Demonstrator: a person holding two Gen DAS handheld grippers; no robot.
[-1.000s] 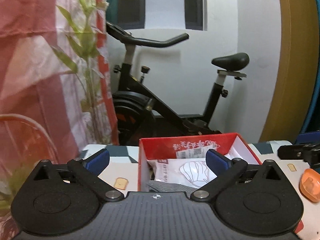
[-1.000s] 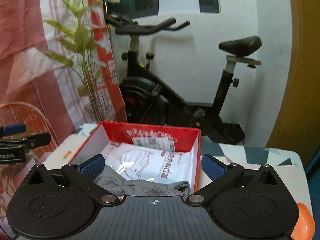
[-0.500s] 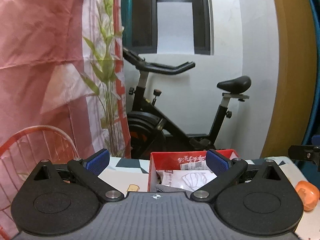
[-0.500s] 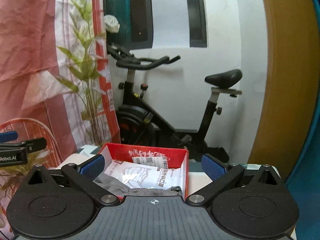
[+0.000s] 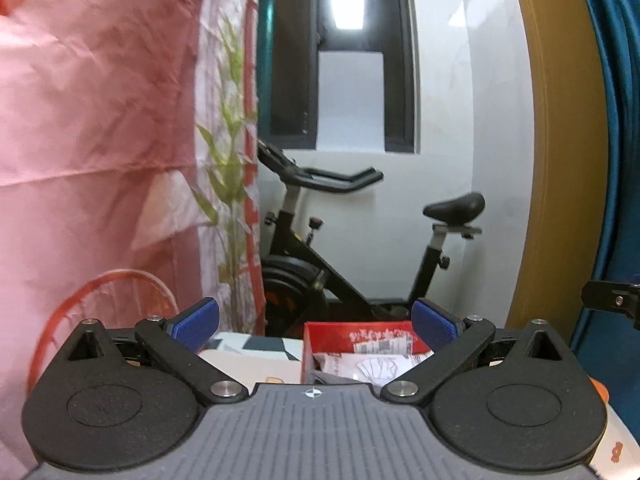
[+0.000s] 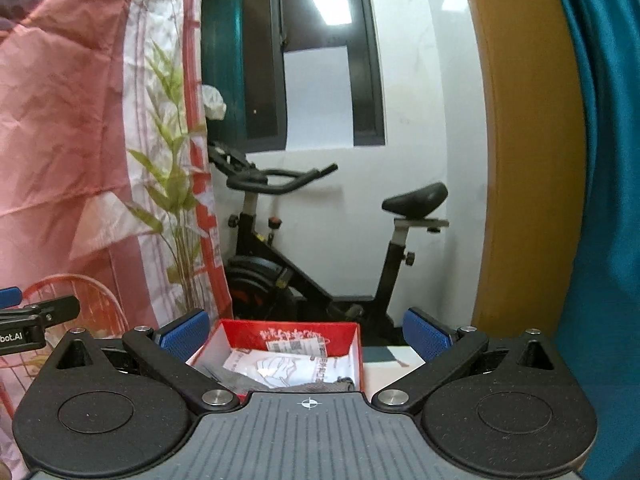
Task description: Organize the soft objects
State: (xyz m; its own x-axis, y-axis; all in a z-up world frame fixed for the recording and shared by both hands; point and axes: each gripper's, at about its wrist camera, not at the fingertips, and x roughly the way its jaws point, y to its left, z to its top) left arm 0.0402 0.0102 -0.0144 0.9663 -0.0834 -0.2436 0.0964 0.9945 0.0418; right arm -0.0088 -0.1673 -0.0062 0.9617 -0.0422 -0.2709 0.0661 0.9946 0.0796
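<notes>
A red box [image 5: 362, 332] [image 6: 292, 330] stands on the patterned table, holding a white packet of face masks [image 5: 376, 366] [image 6: 284, 368] and a grey cloth [image 5: 332, 379] [image 6: 236, 380] at its near end. My left gripper [image 5: 316, 326] hovers open, above and short of the box, with nothing between its blue pads. My right gripper [image 6: 306, 330] is also open and empty, raised over the box's near side. The right gripper's tip [image 5: 608, 304] shows at the right edge of the left wrist view. The left gripper's tip [image 6: 36, 314] shows at the left edge of the right wrist view.
An exercise bike [image 5: 344, 256] [image 6: 316, 248] stands behind the table against a white wall. A pink curtain [image 5: 100, 152], a leafy plant [image 6: 172, 188] and a red wire chair [image 5: 116, 300] are on the left. An orange object [image 5: 602, 390] lies at the table's right.
Both grippers have risen and pulled back from the box, which now sits smaller and lower in both views. Both stayed open.
</notes>
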